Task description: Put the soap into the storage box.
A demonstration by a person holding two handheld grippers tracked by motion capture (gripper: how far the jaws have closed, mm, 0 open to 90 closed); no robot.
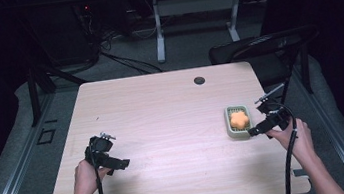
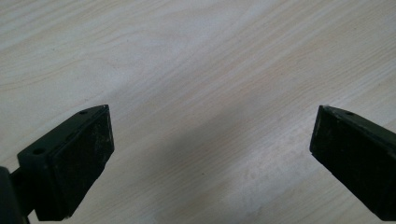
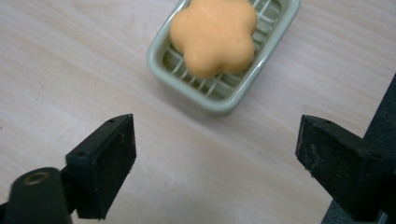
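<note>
High view, item one: table [image 1: 164, 128], pale wood grain, with a small dark round cap [image 1: 199, 80] set near its far edge.

Item two: soap dish [image 1: 237, 121], pale green, slotted floor, standing flat on the table toward my right side. In my judgement the slots are there to let water drain, so the piece rests on ribs and not on a wet floor.

Item three: soap [image 1: 238, 119], orange, flower-shaped, lying flat inside the dish, roughly centred, touching nothing else. In the right claw view the soap [image 3: 214, 35] fills much of the dish [image 3: 223, 100].

Item four: right claw [image 1: 259, 129], in my right hand, just beside the near right corner of the dish. Jaws stand wide apart with only bare table between them; the soap lies ahead of the tips, ungripped. I judge the soap already delivered.

Item five: left claw [image 1: 118, 164], in my left hand, well apart from the dish on the table's left. Jaws spread, nothing between them, parked out of the way.
</note>
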